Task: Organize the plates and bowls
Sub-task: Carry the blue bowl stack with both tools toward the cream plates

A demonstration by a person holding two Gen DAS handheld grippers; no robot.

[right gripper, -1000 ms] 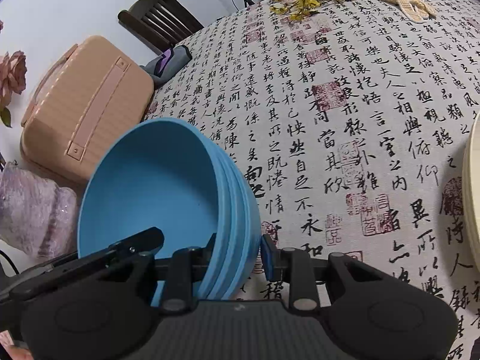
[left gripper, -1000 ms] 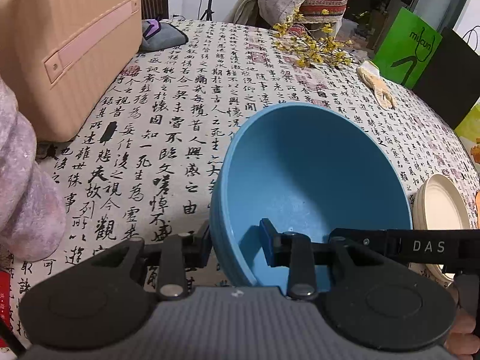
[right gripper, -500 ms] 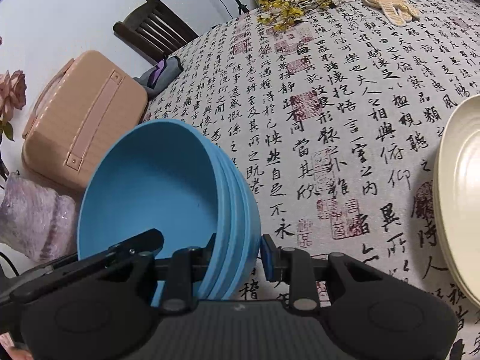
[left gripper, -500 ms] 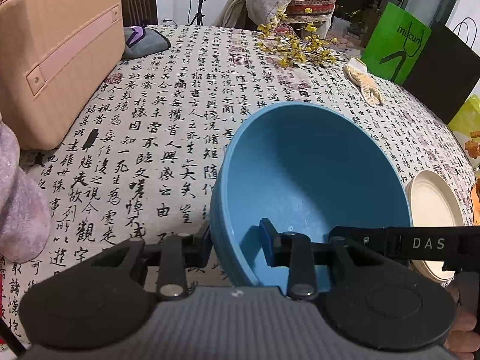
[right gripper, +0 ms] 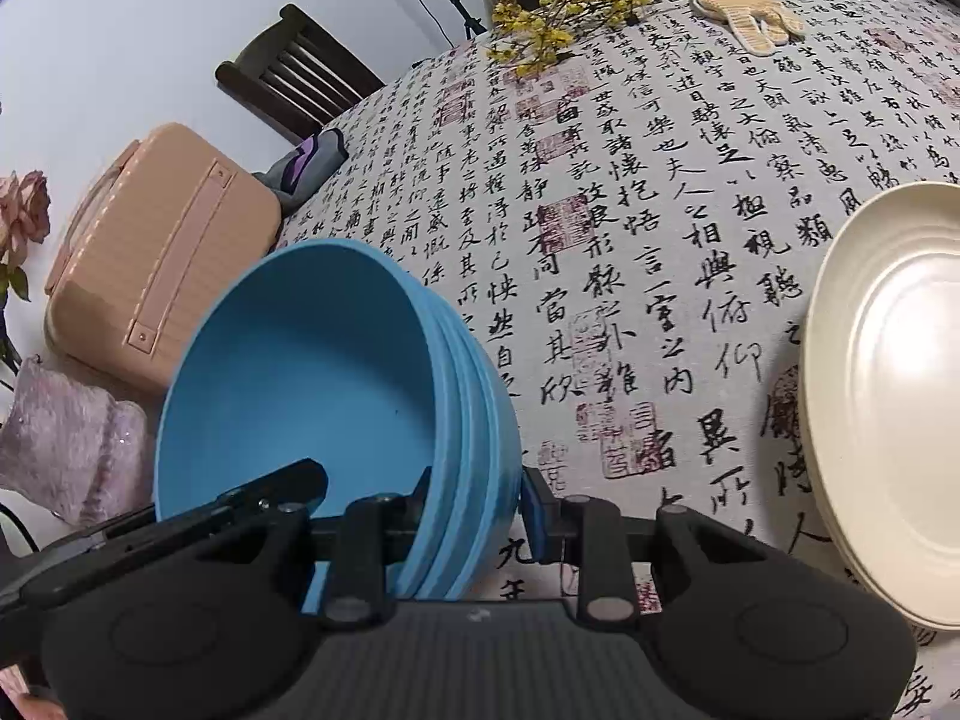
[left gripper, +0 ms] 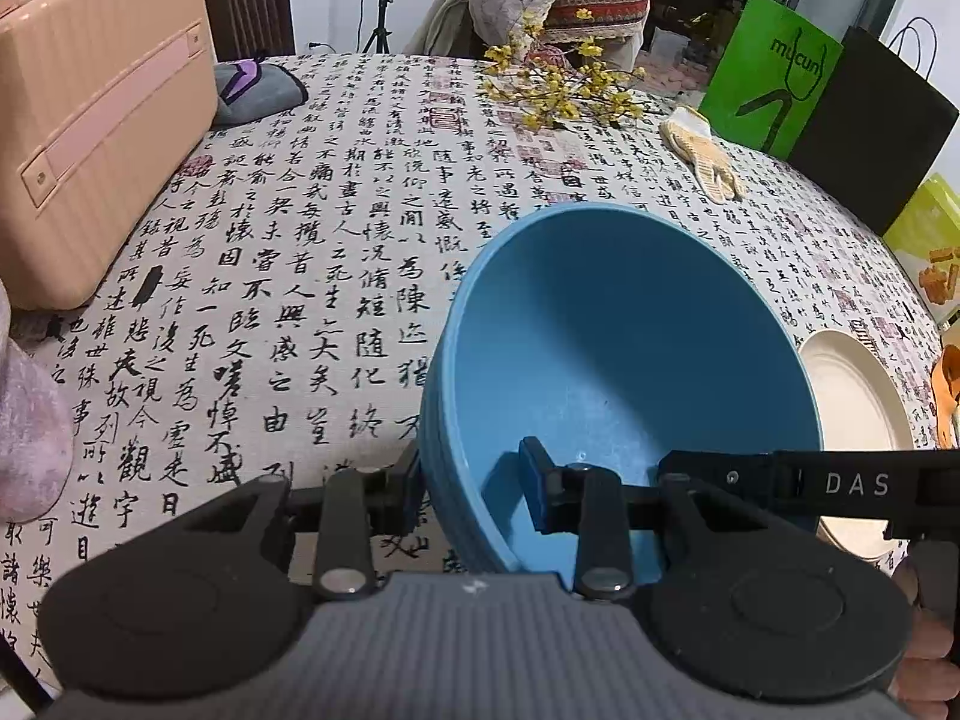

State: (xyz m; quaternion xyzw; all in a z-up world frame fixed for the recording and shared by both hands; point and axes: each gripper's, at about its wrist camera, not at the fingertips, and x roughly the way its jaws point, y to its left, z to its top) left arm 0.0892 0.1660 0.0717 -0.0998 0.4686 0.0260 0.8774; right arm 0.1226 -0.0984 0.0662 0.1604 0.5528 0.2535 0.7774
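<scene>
where the green bag (left gripper: 774,72) reads "mucun", a gripper arm (left gripper: 840,483) reads "das".

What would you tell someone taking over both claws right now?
Left claw: shut on the near-left rim of the blue bowls.
Right claw: shut on the opposite rim of the same stack, which looks like several nested bowls.
The stack is held tilted above the tablecloth, carried by both claws.
The cream plates sit stacked on the table to the right.
Done: bowls nested and lifted.
Left: set the bowls down, probably near the plates; release both claws together.
</scene>
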